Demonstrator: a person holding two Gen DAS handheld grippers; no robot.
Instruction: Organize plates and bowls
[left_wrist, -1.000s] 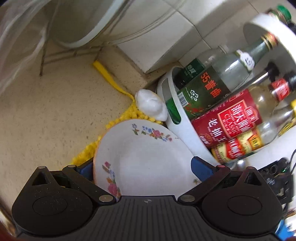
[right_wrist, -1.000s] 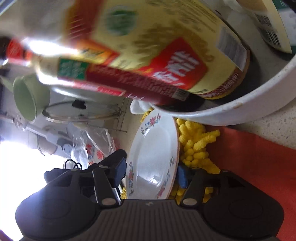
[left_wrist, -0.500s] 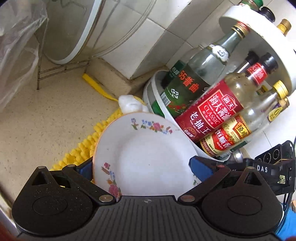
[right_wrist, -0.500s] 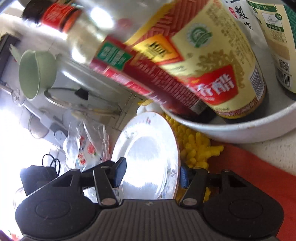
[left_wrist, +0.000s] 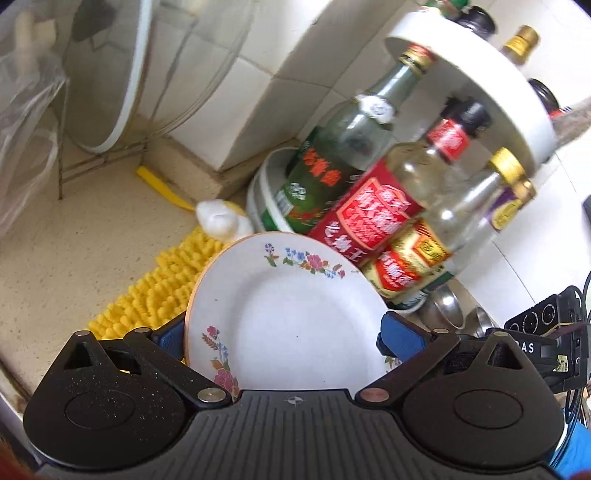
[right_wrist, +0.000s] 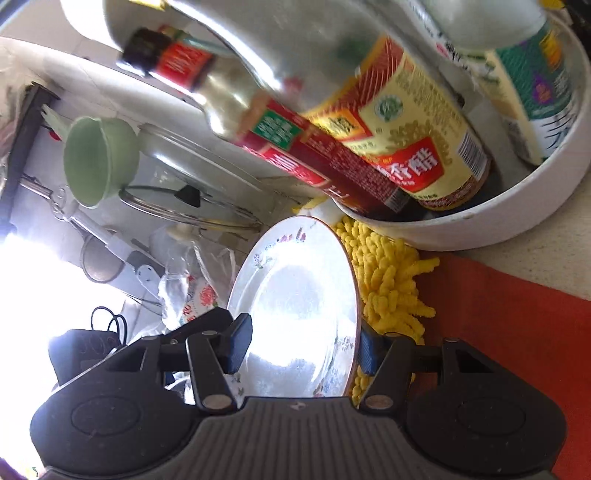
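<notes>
A white plate (left_wrist: 288, 306) with a thin orange rim and small flower sprays fills the gap between my left gripper's (left_wrist: 284, 332) blue pads, face toward the camera. The pads sit against its left and right edges, so the gripper is shut on it. In the right wrist view a plate (right_wrist: 295, 295) with the same flowers stands nearly edge-on, glaring with light. My right gripper (right_wrist: 303, 343) is shut on it, one pad against each side. The plate hangs above a yellow chenille cloth (left_wrist: 155, 291), clear of the counter.
A white two-tier round rack (left_wrist: 480, 85) crowded with sauce and liquor bottles stands close behind the plate, its lower tray (right_wrist: 517, 221) just beyond the rim. A glass lid (left_wrist: 110, 92) leans in a wire stand. A red mat (right_wrist: 498, 314) and a green cup (right_wrist: 96, 158) are nearby.
Both grippers rose with the plate held still between their pads. The bottle rack and yellow cloth dropped back and now look farther away. Both views rolled slightly.
</notes>
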